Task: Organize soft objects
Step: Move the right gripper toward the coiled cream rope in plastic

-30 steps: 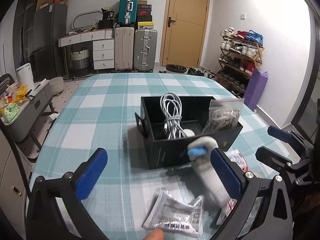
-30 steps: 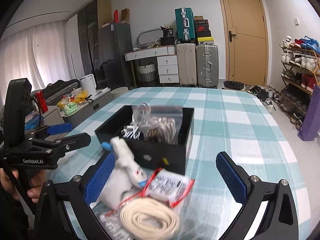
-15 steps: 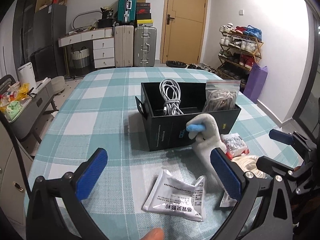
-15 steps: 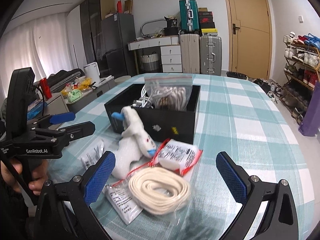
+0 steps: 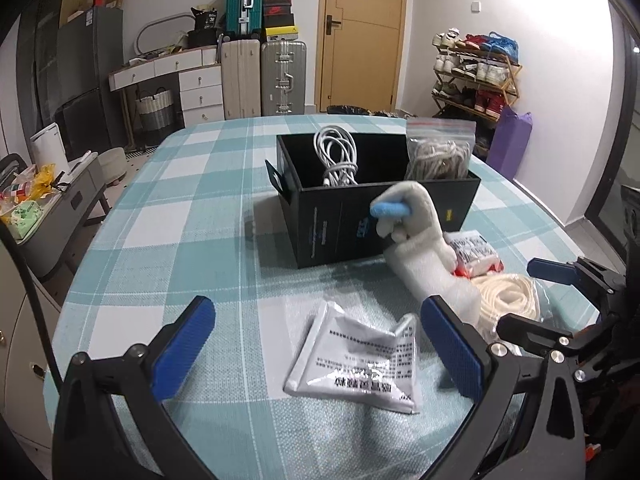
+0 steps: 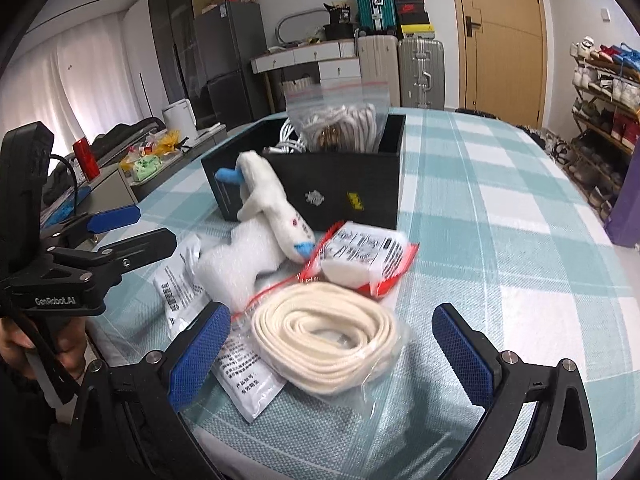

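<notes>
A black box point(image 5: 384, 216) point(image 6: 344, 188) stands on the checked table and holds a white cable bundle point(image 5: 338, 156) and a zip bag of cord point(image 5: 438, 152) point(image 6: 340, 116). A white plush toy with blue tips point(image 5: 420, 248) point(image 6: 260, 240) leans against the box front. Beside it lie a red-edged packet point(image 6: 364, 256) point(image 5: 474, 256), a bagged coil of cream rope point(image 6: 328, 332) point(image 5: 508, 296) and a silver sachet point(image 5: 360, 356) point(image 6: 180, 292). My left gripper point(image 5: 316, 352) is open over the sachet. My right gripper point(image 6: 332, 356) is open around the rope coil.
The teal checked table point(image 5: 180, 240) runs to a rounded edge. A low cabinet with clutter point(image 5: 28, 208) stands to the left. Suitcases point(image 5: 264, 76), a door and a shoe rack point(image 5: 476, 72) are far behind. A flat white sachet point(image 6: 248, 380) lies under the rope.
Both grippers have drawn back from the box and come lower, so more loose items on the table show. The plush toy has stayed leaning on the box. Both grippers stay open.
</notes>
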